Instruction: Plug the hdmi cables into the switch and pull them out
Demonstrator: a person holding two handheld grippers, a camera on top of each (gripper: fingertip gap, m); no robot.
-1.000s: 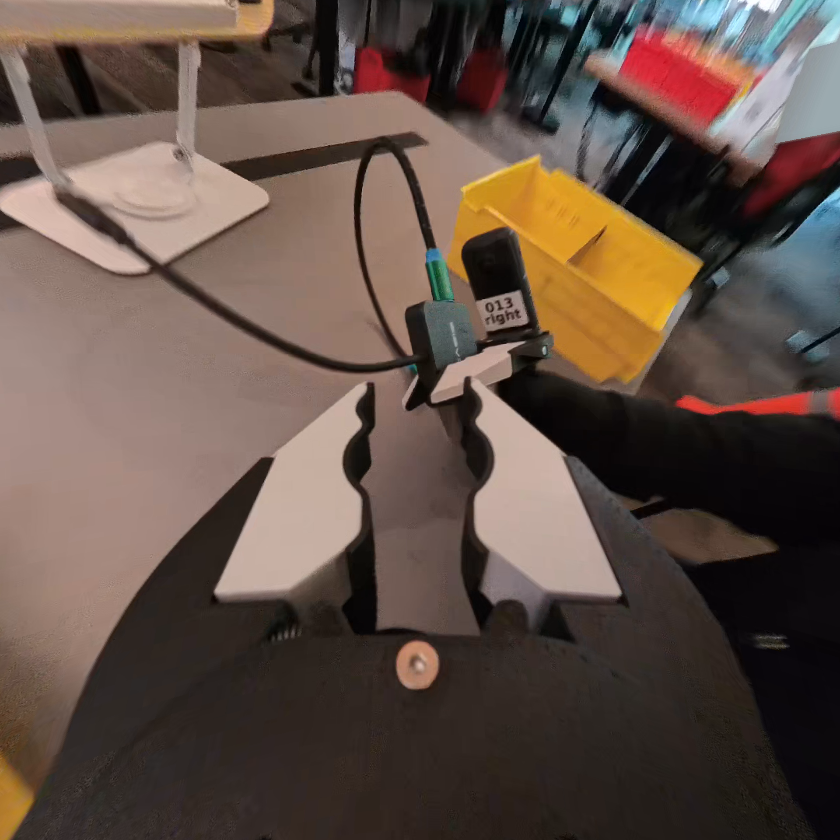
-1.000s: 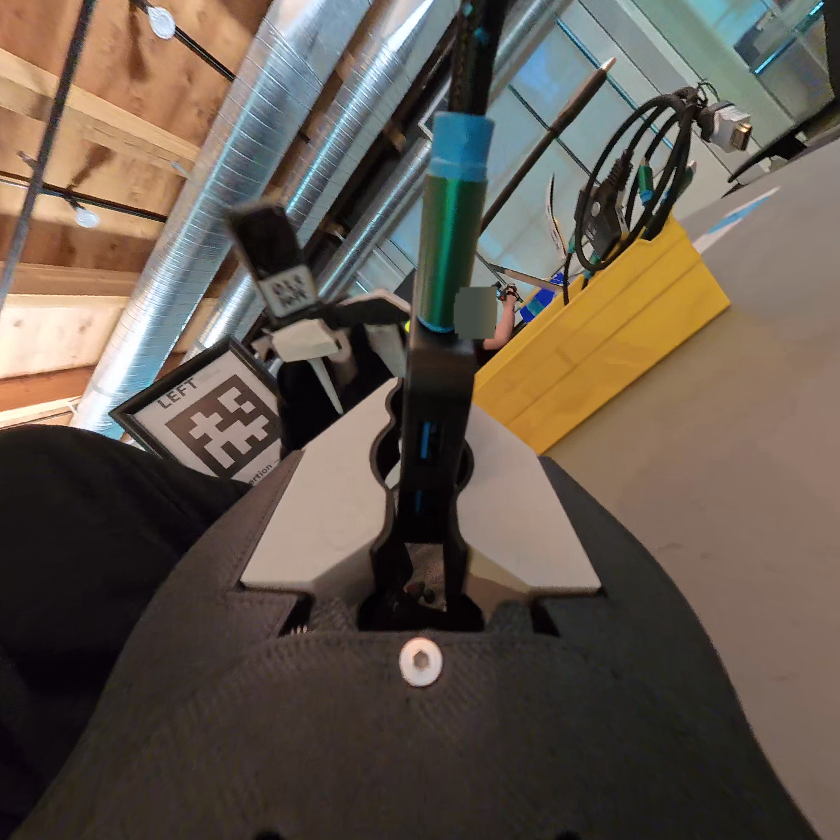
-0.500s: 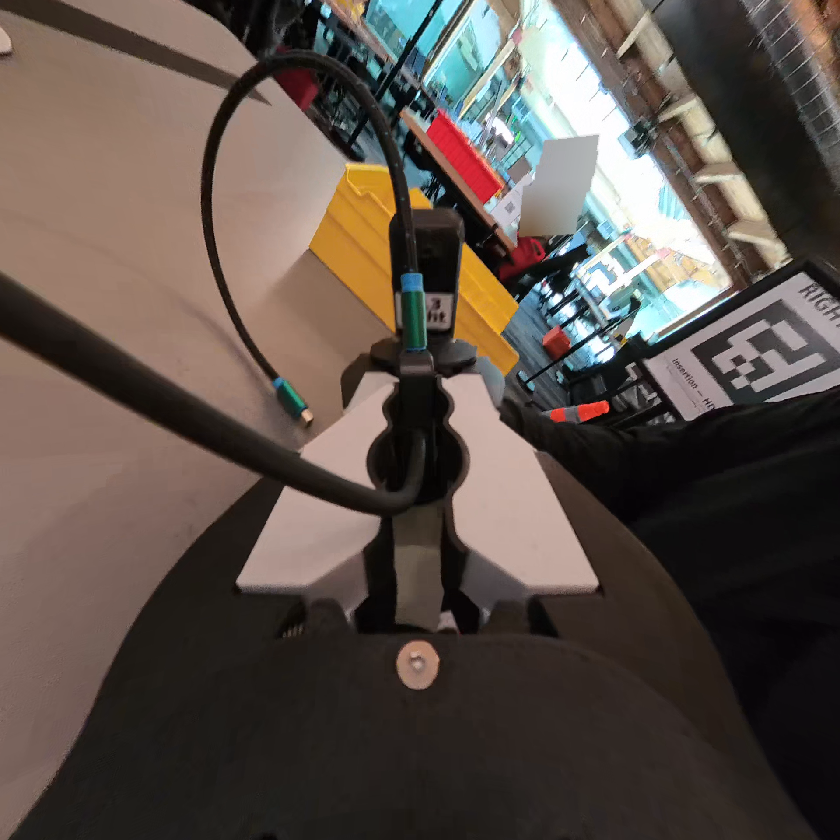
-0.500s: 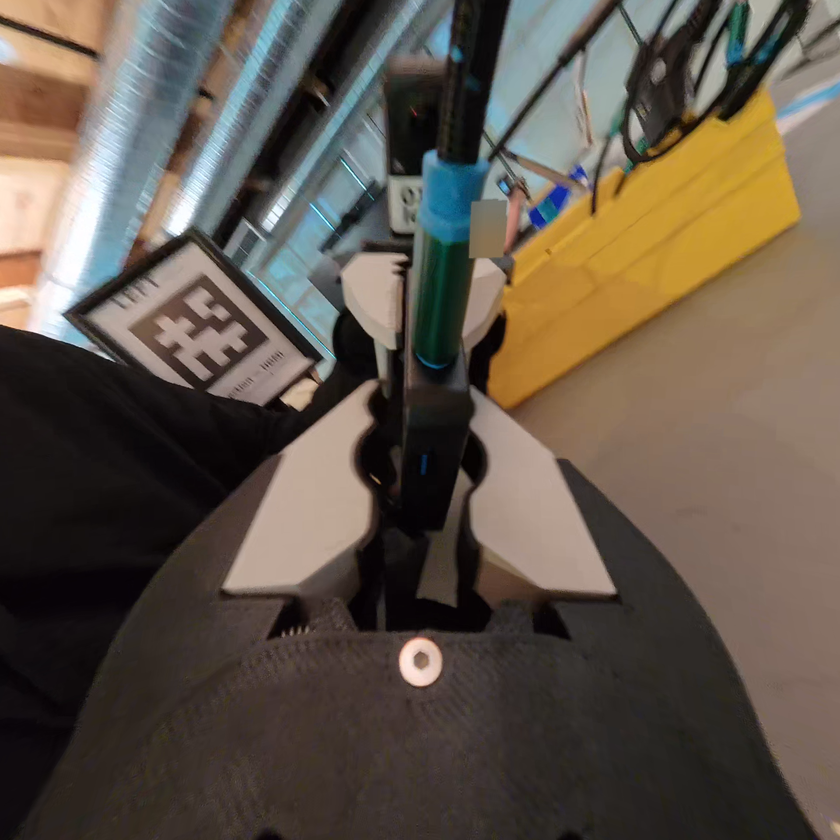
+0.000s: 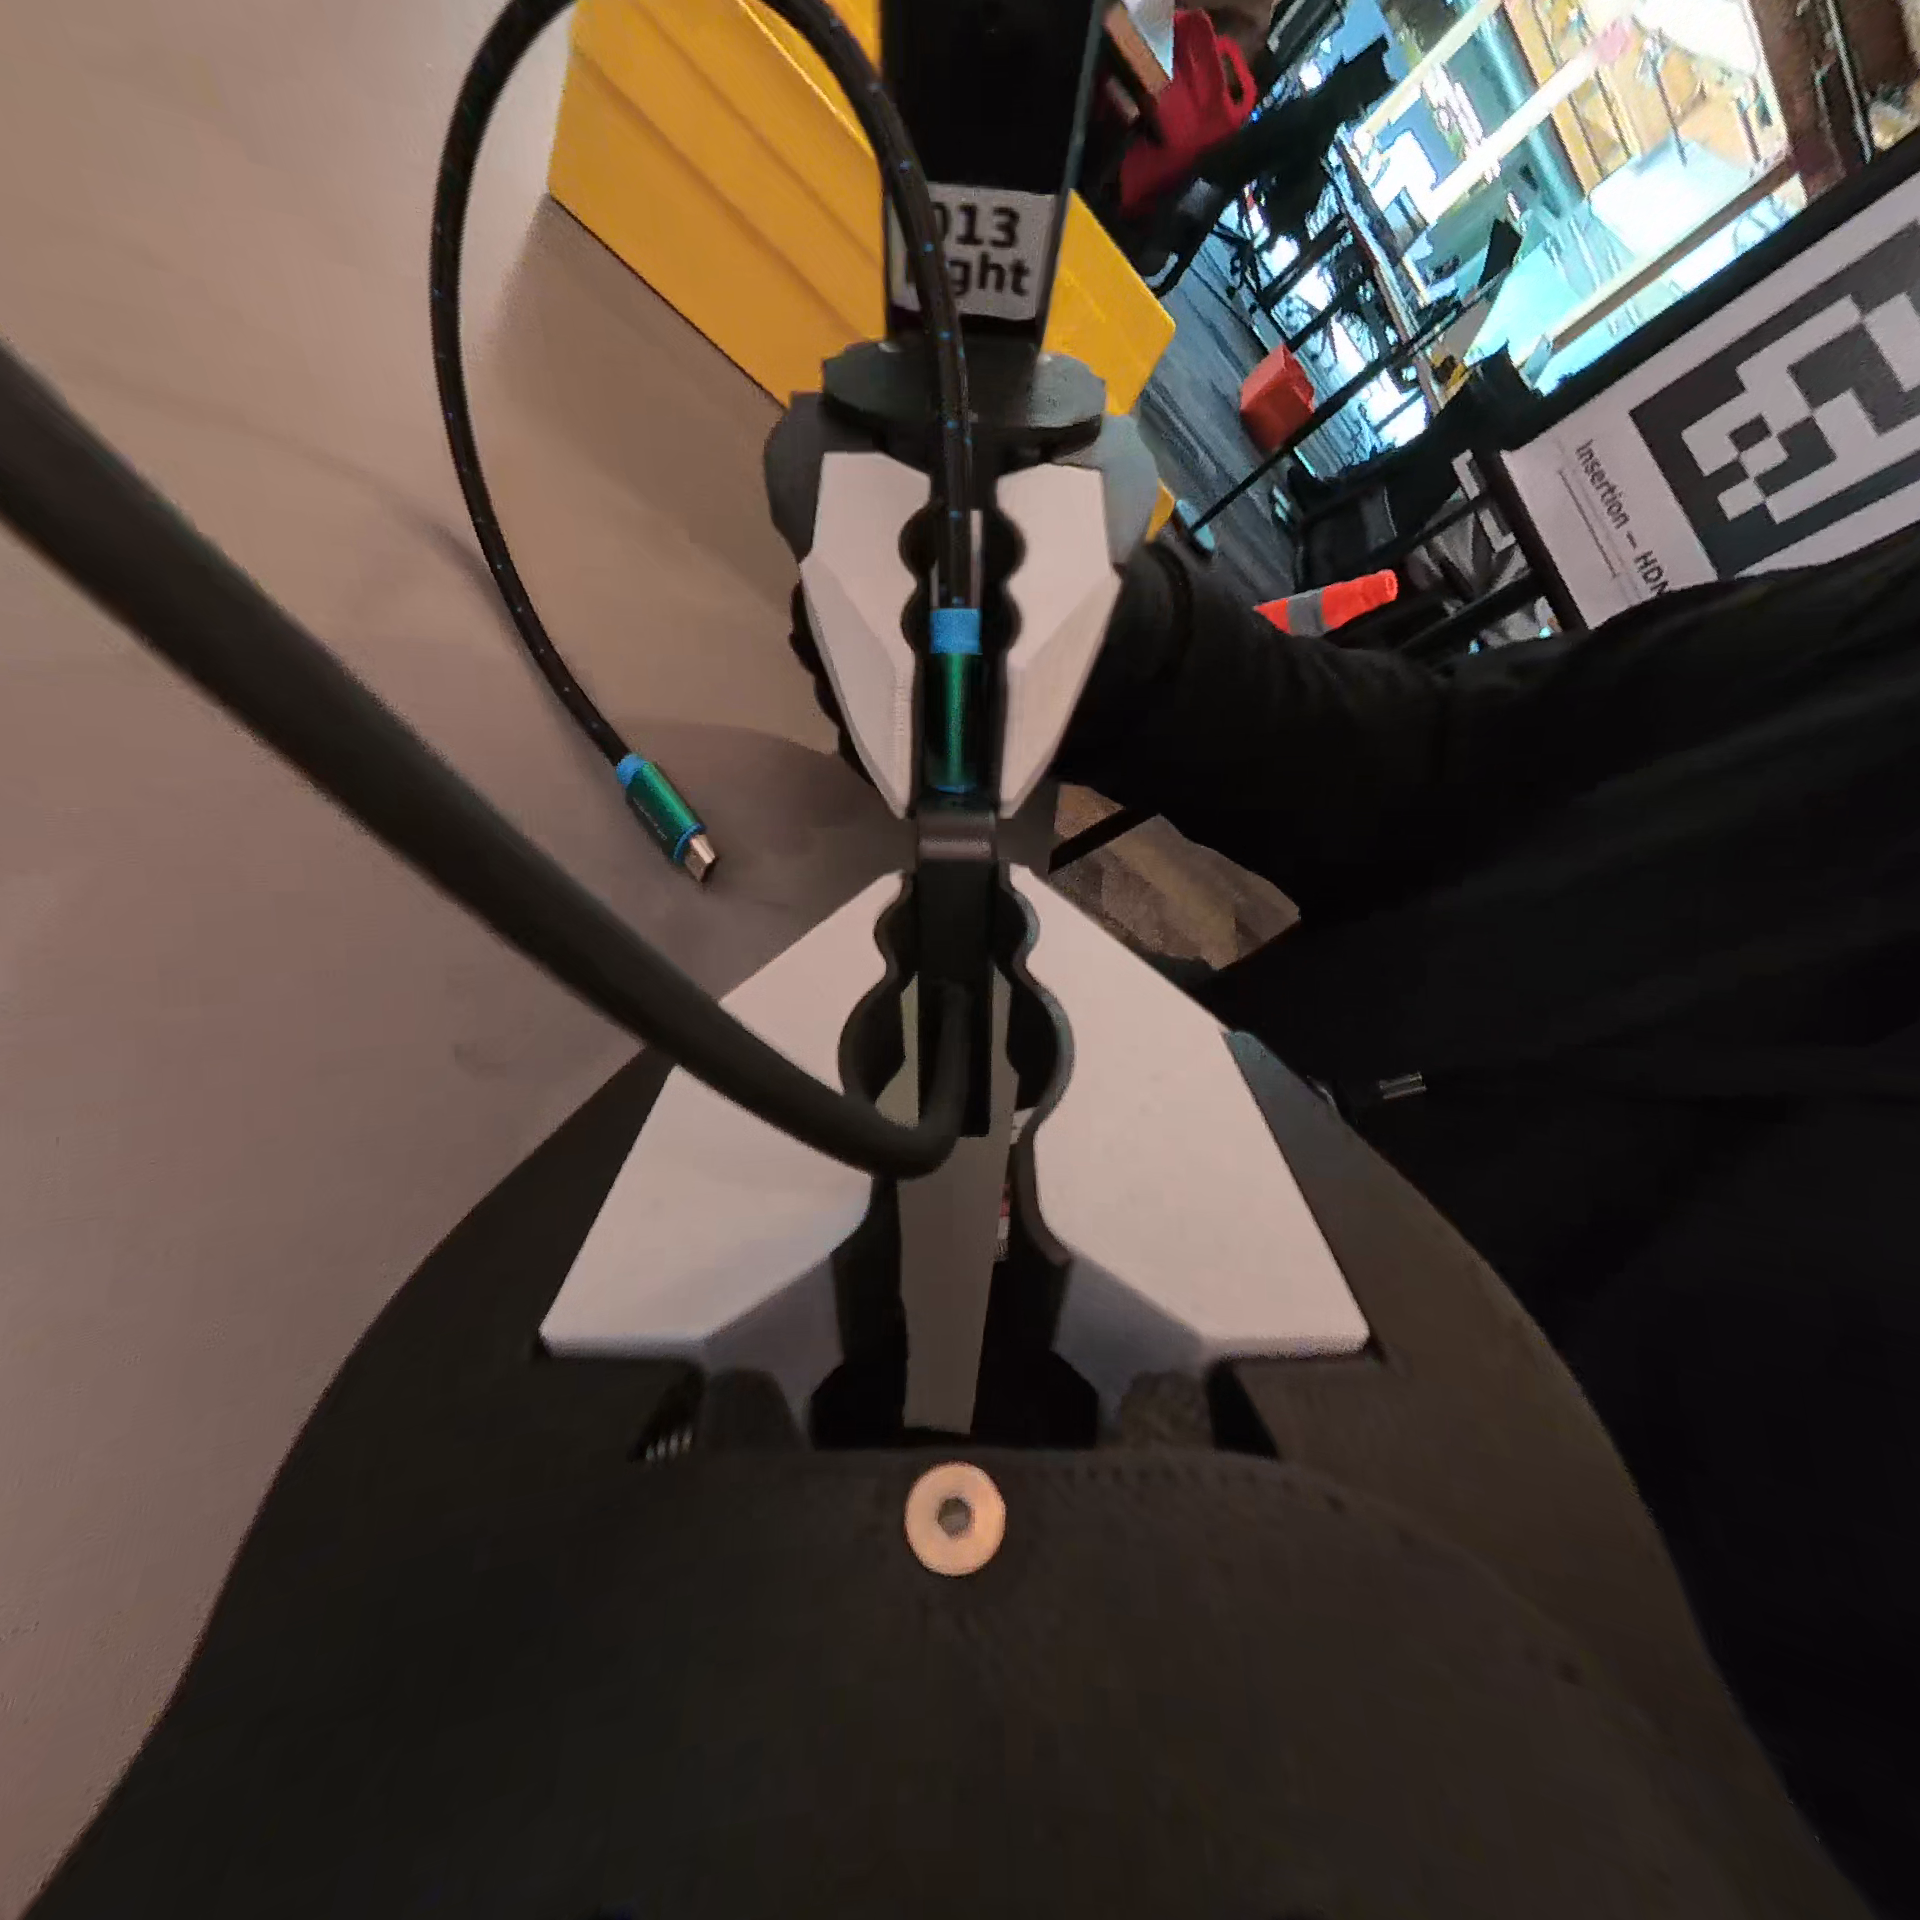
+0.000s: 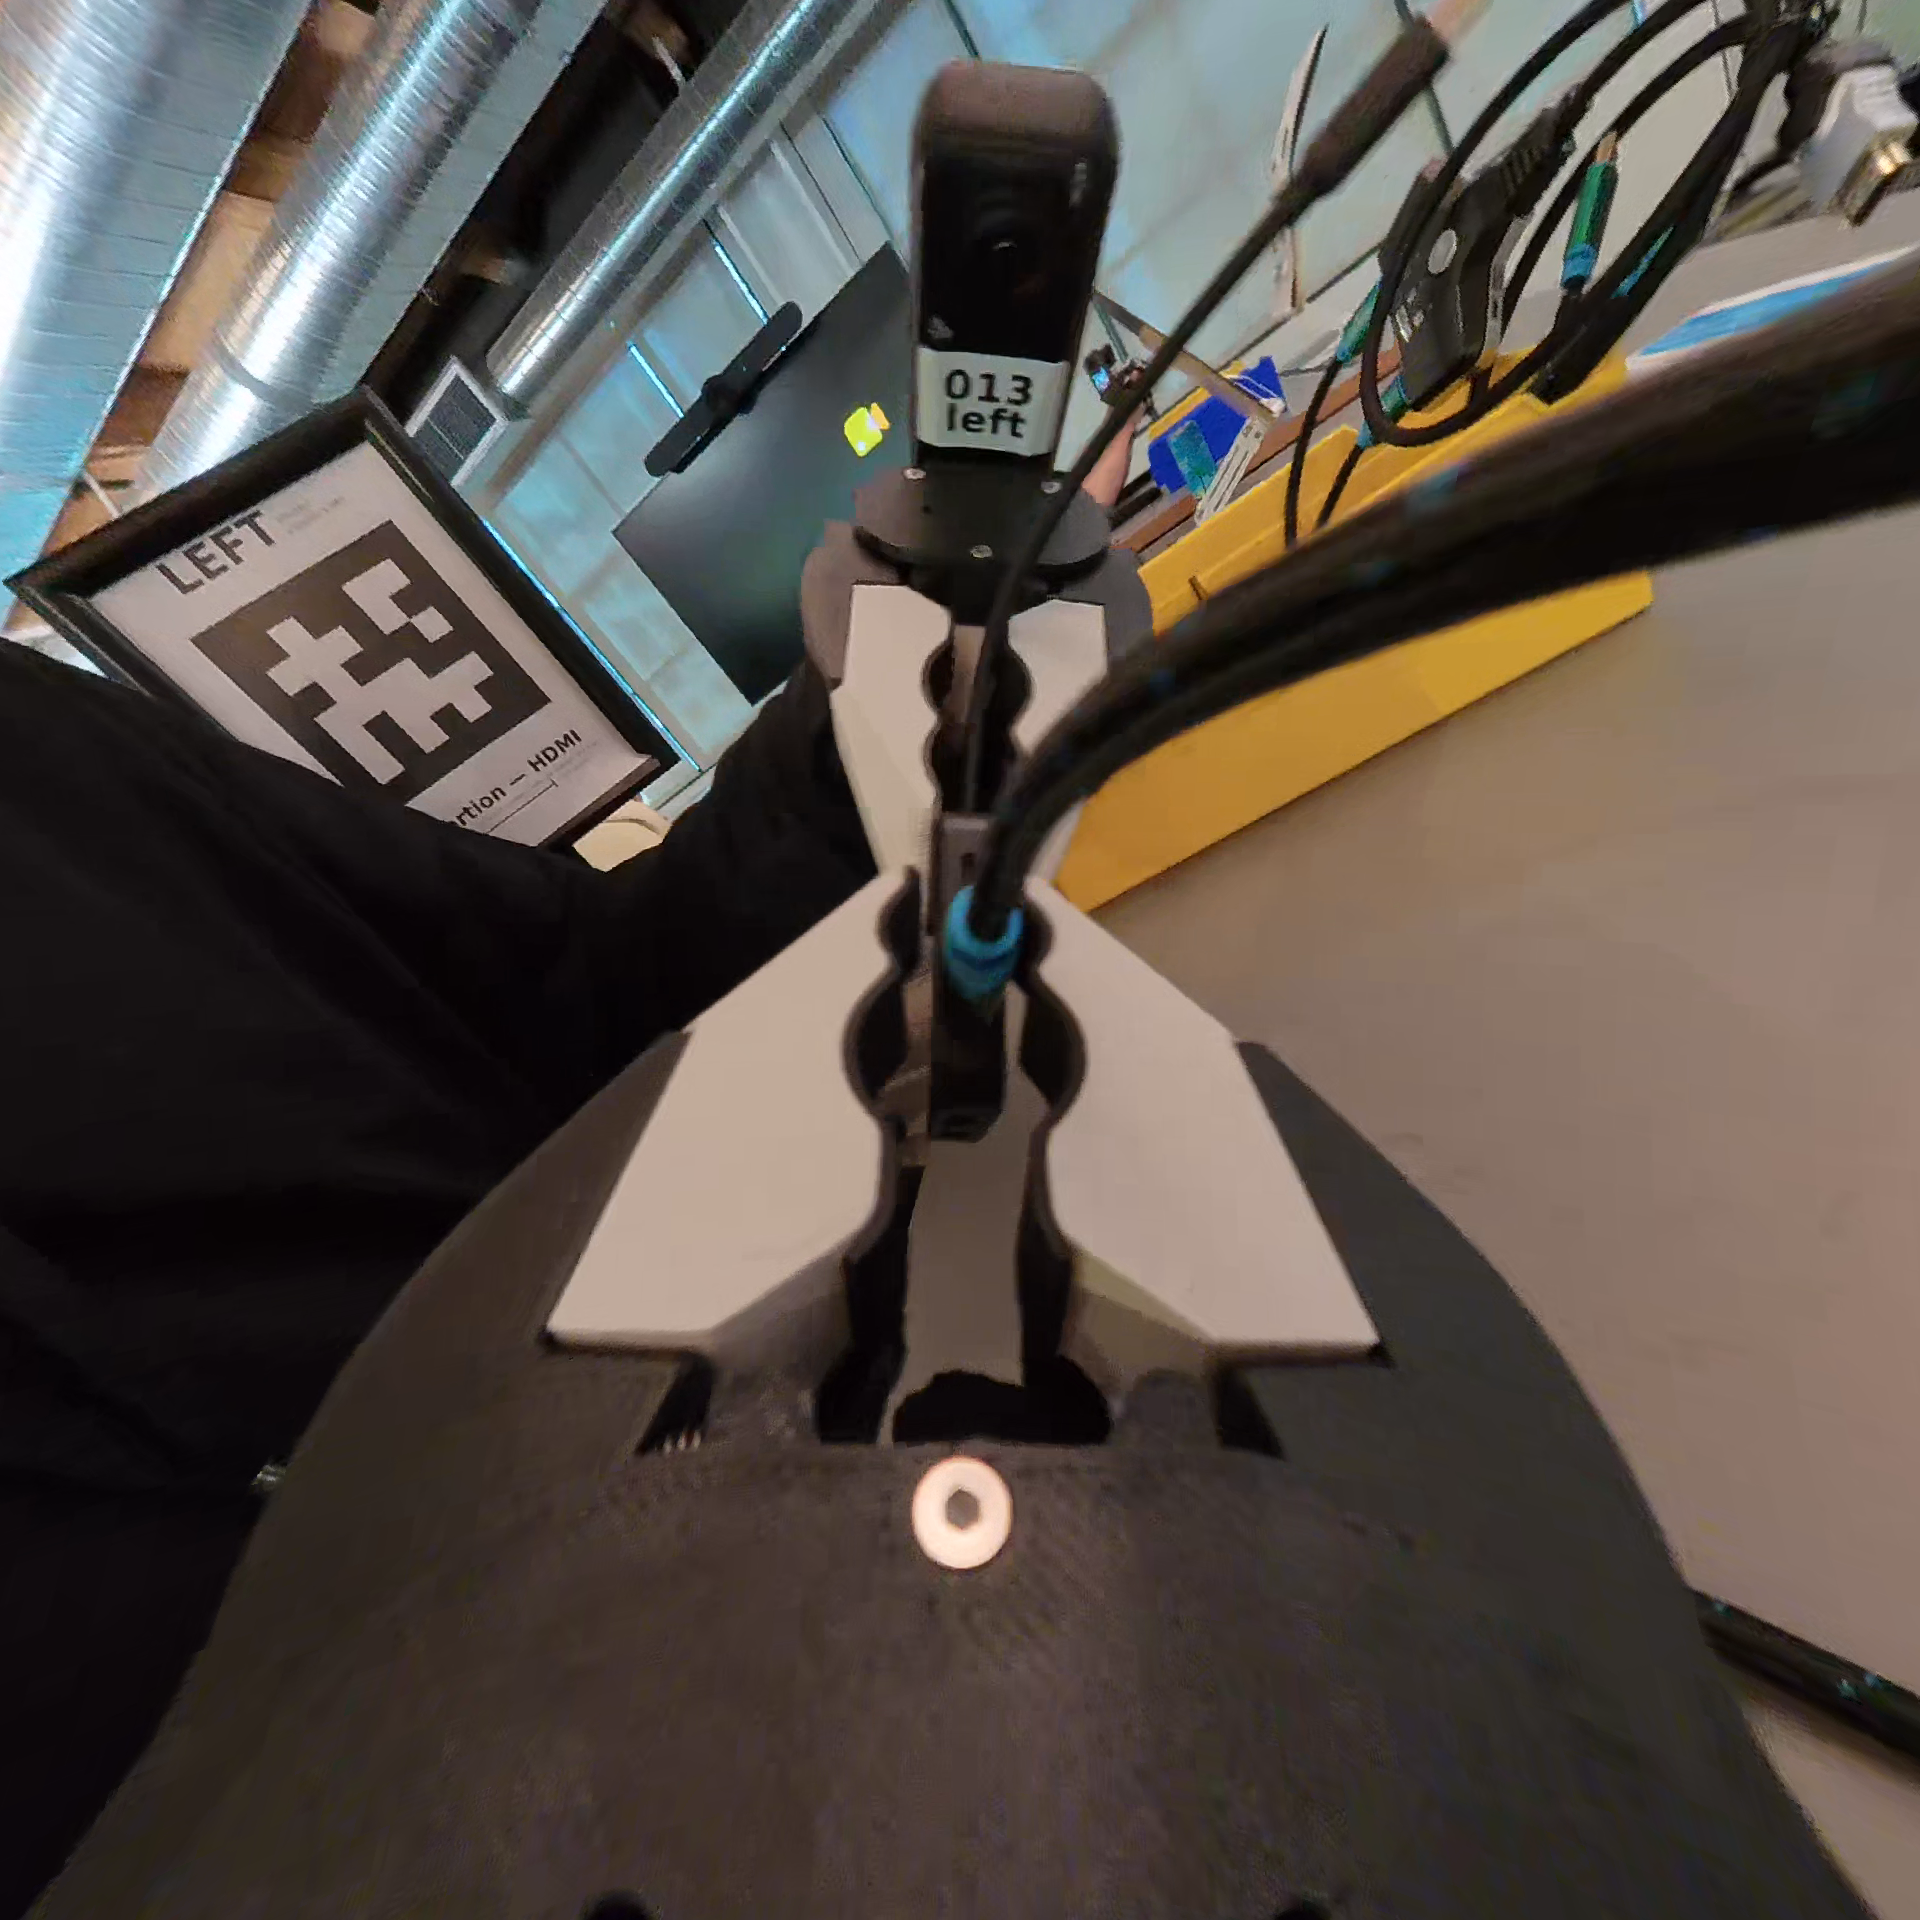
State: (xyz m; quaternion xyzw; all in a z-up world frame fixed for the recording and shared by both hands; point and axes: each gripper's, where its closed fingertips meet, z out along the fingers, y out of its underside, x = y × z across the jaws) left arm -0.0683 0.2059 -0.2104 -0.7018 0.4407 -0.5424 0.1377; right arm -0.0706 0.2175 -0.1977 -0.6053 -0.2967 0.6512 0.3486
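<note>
In the left wrist view my left gripper (image 5: 956, 894) is shut on the thin dark switch (image 5: 951, 935), held edge-on above the table. My right gripper (image 5: 953, 800) faces it tip to tip, its fingers closed around the green HDMI plug (image 5: 951, 717) with a blue collar, which sits in the switch's far end. The braided cable loops round to a free green plug (image 5: 665, 816) lying on the table. A thick black cable (image 5: 416, 790) leaves the switch's near end. In the right wrist view the right gripper (image 6: 971, 894) holds the plug's collar (image 6: 977, 956); the switch (image 6: 961, 847) and left gripper (image 6: 971, 810) lie beyond.
A yellow bin (image 5: 727, 177) stands on the grey table (image 5: 208, 1039) behind the grippers; another yellow bin (image 6: 1351, 707) holds several cables (image 6: 1455, 260). Framed marker signs (image 5: 1714, 416) (image 6: 343, 665) stand nearby. Black sleeves (image 5: 1455, 779) reach in from the side. My two grippers' fingertips are within a few centimetres of each other.
The left gripper came up to the switch and shut on it. The right gripper, shut on the switch a second ago, now grips the plug. Both grippers have tilted.
</note>
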